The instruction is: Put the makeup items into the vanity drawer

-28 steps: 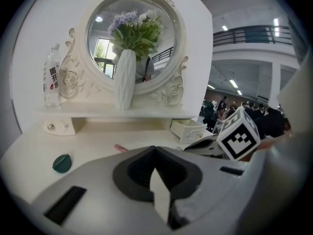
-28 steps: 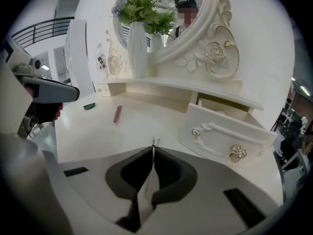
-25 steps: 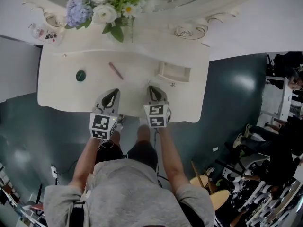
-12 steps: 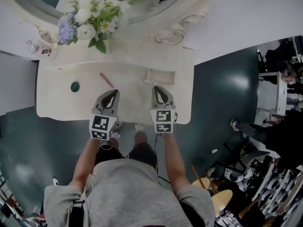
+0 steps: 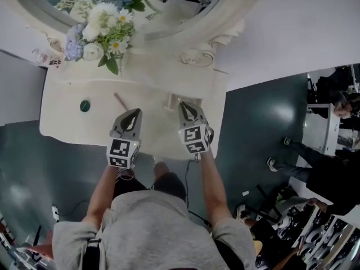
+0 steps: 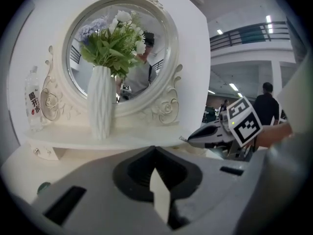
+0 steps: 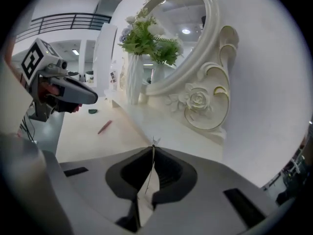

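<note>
A pink pencil (image 5: 120, 100) and a round green makeup item (image 5: 85, 106) lie on the white vanity top (image 5: 67, 122). The small open drawer (image 5: 170, 101) sits right of the pencil, under the mirror shelf. My left gripper (image 5: 135, 113) hovers over the front of the top, just right of the pencil, shut and empty. My right gripper (image 5: 184, 104) is shut and empty too, its tip beside the drawer and partly hiding it. The right gripper view shows the pencil (image 7: 104, 127), the green item (image 7: 92, 111) and the left gripper (image 7: 73, 94).
A white vase of flowers (image 5: 104, 27) stands before the round mirror (image 5: 169, 4) at the back. A clear bottle (image 5: 48, 58) sits at the back left corner. Dark floor surrounds the vanity; people and equipment (image 5: 332, 167) are at the far right.
The head view has swung, so the vanity sits further left and lower. Both grippers have shifted right along the top; the right tip now reaches the drawer. Both stayed shut.
</note>
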The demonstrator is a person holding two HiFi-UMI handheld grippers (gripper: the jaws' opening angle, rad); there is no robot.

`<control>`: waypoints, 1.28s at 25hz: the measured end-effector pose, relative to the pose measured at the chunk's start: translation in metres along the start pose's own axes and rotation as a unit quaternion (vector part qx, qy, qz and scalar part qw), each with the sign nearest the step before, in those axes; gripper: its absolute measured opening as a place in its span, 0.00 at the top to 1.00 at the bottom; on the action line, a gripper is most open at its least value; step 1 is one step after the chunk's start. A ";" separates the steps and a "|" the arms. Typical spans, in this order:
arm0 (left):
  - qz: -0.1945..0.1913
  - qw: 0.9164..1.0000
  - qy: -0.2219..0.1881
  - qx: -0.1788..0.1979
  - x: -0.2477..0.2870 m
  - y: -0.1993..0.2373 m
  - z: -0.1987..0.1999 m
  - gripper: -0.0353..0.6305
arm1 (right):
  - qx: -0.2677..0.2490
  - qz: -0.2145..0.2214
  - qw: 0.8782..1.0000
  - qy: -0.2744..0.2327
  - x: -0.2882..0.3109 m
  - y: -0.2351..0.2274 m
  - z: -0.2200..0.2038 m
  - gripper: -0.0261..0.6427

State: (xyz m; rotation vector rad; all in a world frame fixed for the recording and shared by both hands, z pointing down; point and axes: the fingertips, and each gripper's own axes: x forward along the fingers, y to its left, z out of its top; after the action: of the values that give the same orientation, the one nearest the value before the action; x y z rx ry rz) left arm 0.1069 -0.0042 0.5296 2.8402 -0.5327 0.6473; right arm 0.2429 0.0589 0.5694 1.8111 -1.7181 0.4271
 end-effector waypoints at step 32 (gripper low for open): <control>0.056 0.997 -0.047 0.003 -0.034 -0.002 0.035 0.94 | 0.016 0.013 0.999 -0.047 -0.028 0.002 0.036 0.75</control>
State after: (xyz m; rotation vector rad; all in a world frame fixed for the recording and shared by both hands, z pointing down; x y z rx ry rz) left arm 0.0928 -0.0008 0.4831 2.8748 -0.7093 0.5375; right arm 0.2313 0.0587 0.5249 1.8595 -1.8095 0.3878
